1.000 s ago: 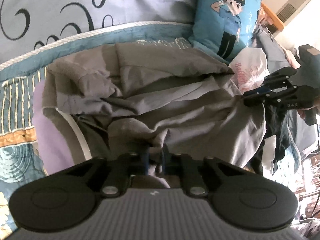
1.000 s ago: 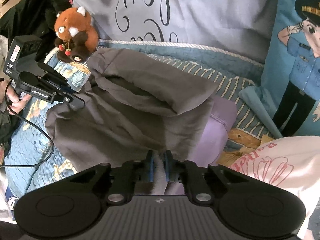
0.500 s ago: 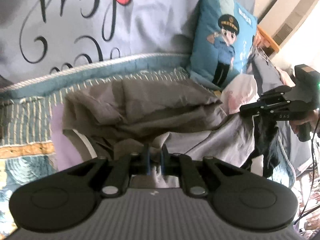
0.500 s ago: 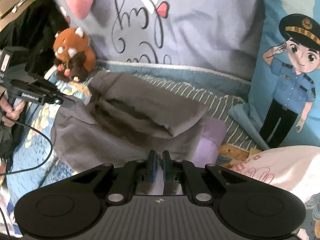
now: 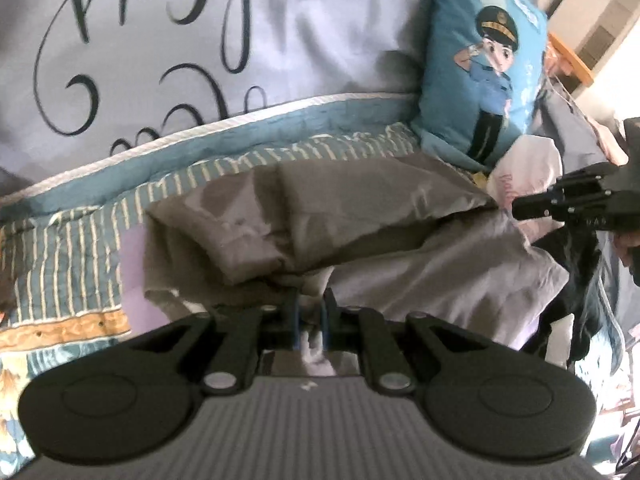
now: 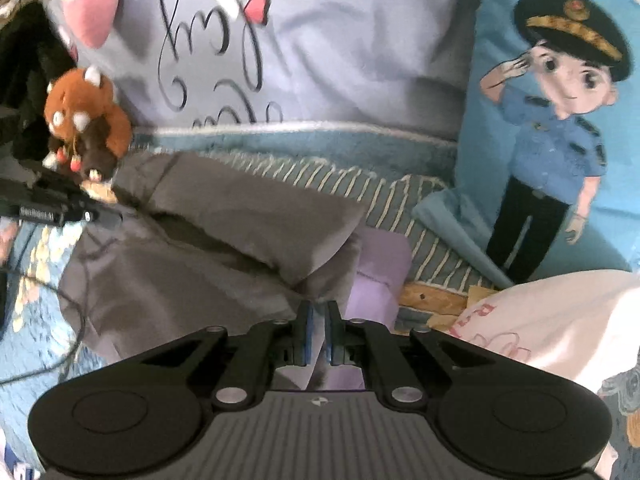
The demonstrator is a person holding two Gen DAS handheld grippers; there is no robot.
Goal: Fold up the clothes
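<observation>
**Both grippers clamped on the grey garment**

I have the left gripper (image 5: 310, 316) clenched on the near edge of the grey garment (image 5: 360, 200); fabric sits pinched between its blue pads at lower centre of the left wrist view. The right gripper (image 6: 316, 320) is likewise clenched on a fold of the same garment, at lower centre of the right wrist view. The garment lies crumpled across the middle of both frames, on the blue striped quilt (image 5: 72, 248) of the bed. A police-cartoon cushion (image 6: 560, 120) fills the right side of the right wrist view. A red panda plush (image 6: 84, 120) sits at upper left, touching the garment's far corner.
</observation>
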